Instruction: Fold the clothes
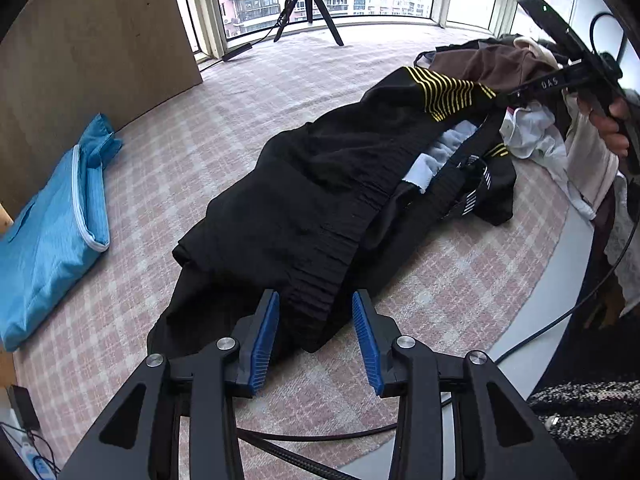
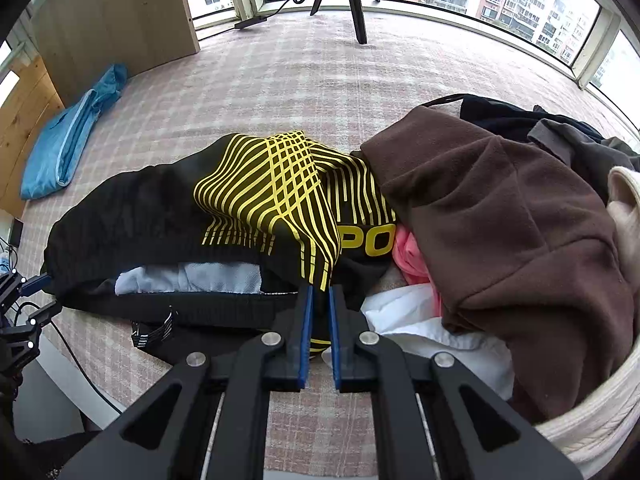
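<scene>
Black garment with yellow stripes [image 1: 320, 200] lies mid-carpet, its far end at two o'clock. Right gripper [image 2: 319, 292] pinches the striped end; left gripper [image 1: 316, 312] gapes over the near hem. Soft, light, slippery-looking fabric: take corners.

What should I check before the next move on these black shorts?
1. Right gripper shut on shorts hem: ok.
2. Left gripper gripping the shorts: not ok, open, fingers astride the near end.
3. Shorts flat on rug: not ok, bunched, grey lining showing.
4. Shorts free of clothes pile: not ok, the far end touches it.
5. Cable off the shorts: ok.
</scene>
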`<control>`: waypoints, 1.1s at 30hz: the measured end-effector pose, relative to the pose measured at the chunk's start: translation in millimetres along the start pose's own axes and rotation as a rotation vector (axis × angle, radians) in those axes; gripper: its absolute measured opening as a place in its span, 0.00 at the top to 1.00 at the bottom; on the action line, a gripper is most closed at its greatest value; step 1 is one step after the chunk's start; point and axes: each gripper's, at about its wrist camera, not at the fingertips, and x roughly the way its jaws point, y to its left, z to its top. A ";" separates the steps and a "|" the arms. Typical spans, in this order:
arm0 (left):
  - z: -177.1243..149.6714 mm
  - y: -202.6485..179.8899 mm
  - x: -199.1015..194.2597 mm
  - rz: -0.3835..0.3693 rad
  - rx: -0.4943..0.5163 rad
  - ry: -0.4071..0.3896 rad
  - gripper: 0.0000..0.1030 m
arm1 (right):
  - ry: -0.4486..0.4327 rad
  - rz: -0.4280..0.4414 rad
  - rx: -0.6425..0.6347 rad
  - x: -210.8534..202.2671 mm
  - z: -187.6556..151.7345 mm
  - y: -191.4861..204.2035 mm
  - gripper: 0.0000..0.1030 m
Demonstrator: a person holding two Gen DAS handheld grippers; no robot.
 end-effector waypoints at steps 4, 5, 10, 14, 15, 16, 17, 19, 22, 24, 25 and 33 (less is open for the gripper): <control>2.6 3.1 14.0 0.129 -0.008 0.024 0.90 | -0.007 0.004 -0.024 -0.7 0.6 0.0 0.92; 3.0 11.6 8.9 0.116 -0.054 0.015 0.95 | -0.011 0.003 -0.035 -0.9 -0.9 0.3 0.92; -0.4 47.1 -23.4 0.066 -0.245 -0.040 0.95 | -0.032 -0.029 -0.137 0.8 -7.5 9.9 0.90; -4.4 51.9 -32.9 0.083 -0.266 -0.053 0.95 | -0.040 -0.064 -0.273 4.4 -15.3 27.7 0.82; -4.7 51.8 -31.2 0.081 -0.268 -0.048 0.95 | -0.045 -0.044 -0.292 1.4 -19.2 30.6 0.80; -4.9 51.7 -29.6 0.078 -0.271 -0.043 0.95 | -0.049 -0.022 -0.312 -1.6 -23.2 33.5 0.76; -5.0 50.8 -28.3 0.077 -0.269 -0.040 0.95 | -0.058 0.011 -0.327 -5.0 -26.8 35.1 0.68; -5.1 47.4 -26.9 0.077 -0.257 -0.038 0.95 | -0.082 0.017 -0.367 -6.3 -32.7 40.9 0.53; -4.1 47.2 -26.2 0.067 -0.252 -0.036 0.95 | -0.078 -0.051 -0.412 11.4 -33.1 48.9 0.51; -3.0 48.8 -24.7 0.065 -0.251 -0.032 0.95 | -0.058 -0.065 -0.428 25.8 -31.6 51.8 0.52; -2.3 49.8 -23.8 0.065 -0.249 -0.028 0.95 | -0.053 -0.094 -0.436 32.0 -30.7 51.9 0.52; 56.8 86.4 -66.0 0.115 -0.170 -0.118 0.96 | -0.174 -0.087 -0.363 -29.1 40.5 41.3 0.93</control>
